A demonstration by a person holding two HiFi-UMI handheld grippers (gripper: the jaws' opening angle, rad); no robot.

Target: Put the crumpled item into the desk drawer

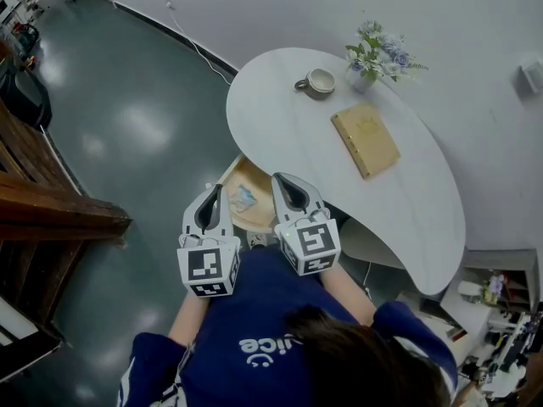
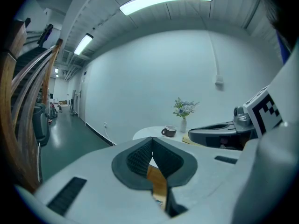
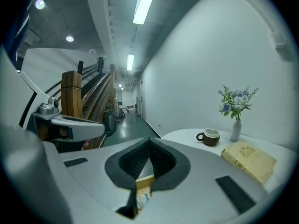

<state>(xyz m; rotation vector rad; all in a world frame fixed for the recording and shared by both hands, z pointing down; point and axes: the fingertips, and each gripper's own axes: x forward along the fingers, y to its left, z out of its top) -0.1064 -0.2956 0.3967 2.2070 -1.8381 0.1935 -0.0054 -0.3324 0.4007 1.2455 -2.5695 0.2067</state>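
Observation:
The wooden desk drawer stands pulled out from under the white desk. A crumpled pale item lies inside it, apart from both grippers. My left gripper hovers just left of the item, jaws shut and empty. My right gripper hangs over the drawer's right side, also shut with nothing held. In the right gripper view the gripper has its pads together, and the crumpled item shows below through the gap. The left gripper shows closed pads above the drawer's wood.
On the desk stand a brown-and-white mug, a vase of flowers and a tan book. A wooden staircase rises at the left over a dark glossy floor. Shelving clutter sits at the lower right.

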